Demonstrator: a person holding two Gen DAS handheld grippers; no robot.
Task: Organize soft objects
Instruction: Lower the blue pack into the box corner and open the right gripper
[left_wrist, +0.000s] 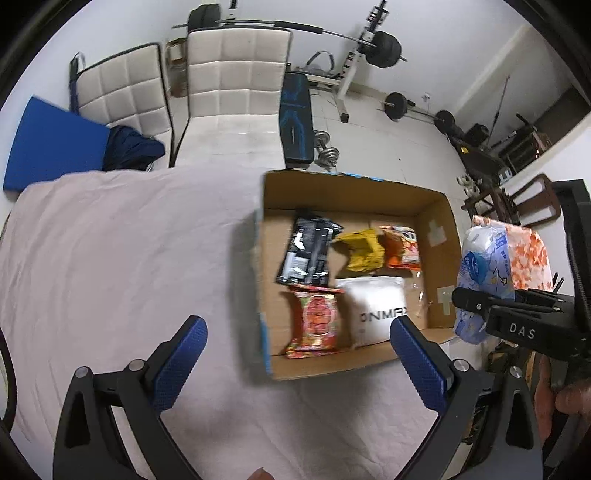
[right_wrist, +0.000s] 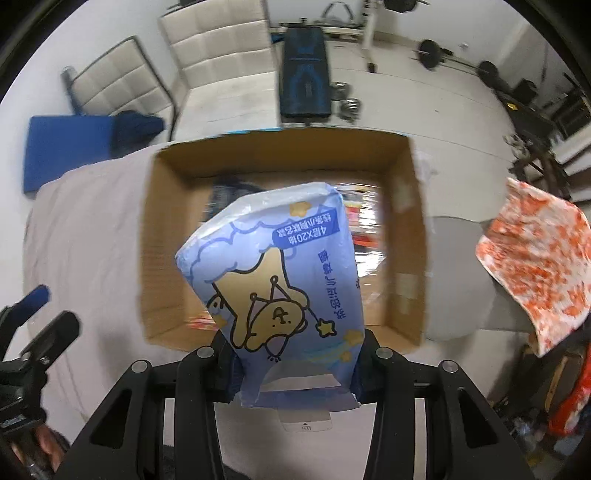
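Note:
My right gripper is shut on a blue tissue pack with a cartoon bear, held in the air at the near side of an open cardboard box. In the left wrist view the pack hangs to the right of the box in the right gripper. The box holds a black packet, a yellow packet, an orange packet, a red packet and a white packet. My left gripper is open and empty above the pink sheet, left of the box.
An orange-and-white patterned cloth lies to the right of the box. Two white padded chairs, a blue mat and a weight bench with barbells stand beyond the table.

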